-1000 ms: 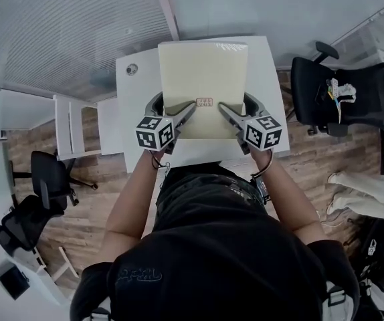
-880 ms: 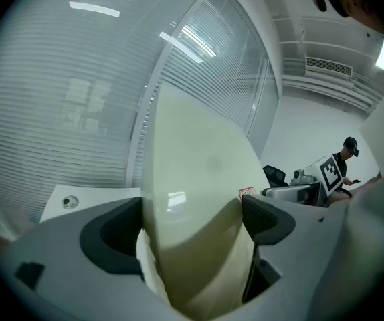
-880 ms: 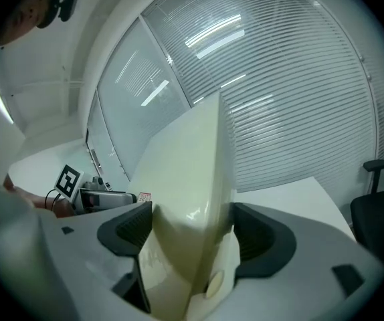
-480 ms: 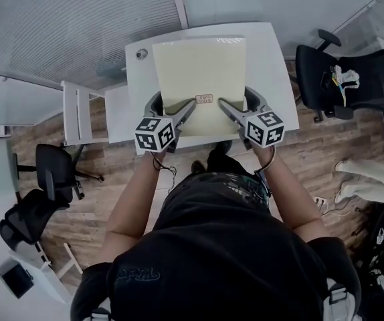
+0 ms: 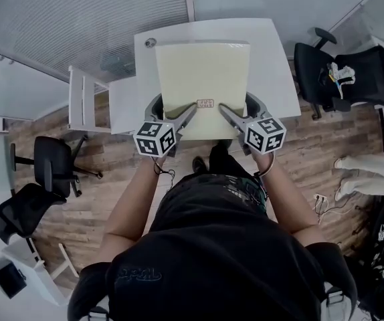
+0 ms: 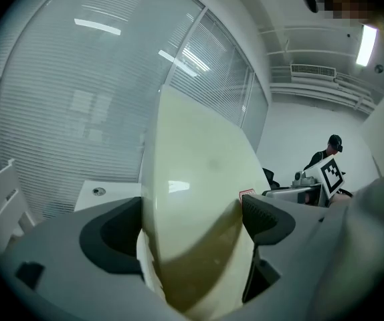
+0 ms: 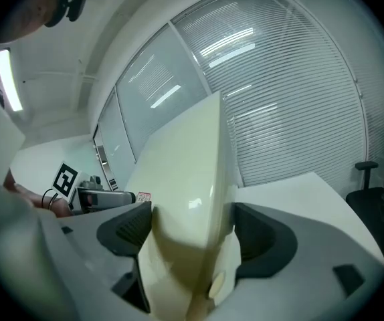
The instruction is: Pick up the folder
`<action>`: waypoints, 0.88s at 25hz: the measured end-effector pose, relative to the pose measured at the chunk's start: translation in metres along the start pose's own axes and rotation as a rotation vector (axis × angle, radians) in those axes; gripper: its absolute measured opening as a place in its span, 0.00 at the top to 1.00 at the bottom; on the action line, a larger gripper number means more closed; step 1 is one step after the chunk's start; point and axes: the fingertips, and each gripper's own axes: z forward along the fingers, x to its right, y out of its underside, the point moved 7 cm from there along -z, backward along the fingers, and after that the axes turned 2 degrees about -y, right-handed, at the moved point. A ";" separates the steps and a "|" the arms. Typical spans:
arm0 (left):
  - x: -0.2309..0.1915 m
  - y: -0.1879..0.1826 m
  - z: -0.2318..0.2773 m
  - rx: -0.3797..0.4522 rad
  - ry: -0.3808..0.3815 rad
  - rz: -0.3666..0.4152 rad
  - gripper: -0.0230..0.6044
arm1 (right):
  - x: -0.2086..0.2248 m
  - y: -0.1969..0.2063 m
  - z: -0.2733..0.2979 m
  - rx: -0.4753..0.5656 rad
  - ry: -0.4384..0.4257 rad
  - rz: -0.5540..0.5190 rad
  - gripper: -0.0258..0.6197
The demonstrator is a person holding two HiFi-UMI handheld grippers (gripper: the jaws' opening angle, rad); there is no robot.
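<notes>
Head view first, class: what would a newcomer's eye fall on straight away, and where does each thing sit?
A large pale yellow folder fills the middle of the view, held above the white table. The left gripper and the right gripper are each shut on its near edge, one at either side. A black office chair stands off to the right of the table.

White table (image 5: 272, 65) on wood-plank floor (image 5: 105, 179), black office chair (image 5: 346, 72) to its right

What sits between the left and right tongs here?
Only the folder: its near edge, with a small red label, fills the gap between left tongs and right tongs. Head view.
</notes>
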 end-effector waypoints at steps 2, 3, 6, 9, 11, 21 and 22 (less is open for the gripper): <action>0.003 0.003 -0.012 0.007 0.002 -0.002 0.22 | -0.011 0.003 -0.006 0.007 0.006 -0.005 0.38; 0.005 0.004 -0.016 0.011 0.001 -0.005 0.22 | -0.015 0.003 -0.010 0.008 0.007 -0.009 0.38; 0.014 0.008 -0.027 0.021 -0.002 -0.013 0.22 | -0.023 0.005 -0.020 0.012 0.005 -0.019 0.38; 0.020 0.010 -0.038 0.030 -0.011 -0.018 0.22 | -0.031 0.005 -0.028 0.013 -0.003 -0.033 0.38; 0.024 0.011 -0.044 0.040 -0.018 -0.029 0.22 | -0.035 0.003 -0.032 0.015 -0.012 -0.044 0.38; 0.074 0.032 -0.061 0.058 -0.066 -0.052 0.22 | -0.030 0.012 -0.076 -0.006 -0.060 -0.081 0.38; 0.082 0.034 -0.061 0.058 -0.069 -0.052 0.22 | -0.028 0.013 -0.084 -0.007 -0.063 -0.083 0.38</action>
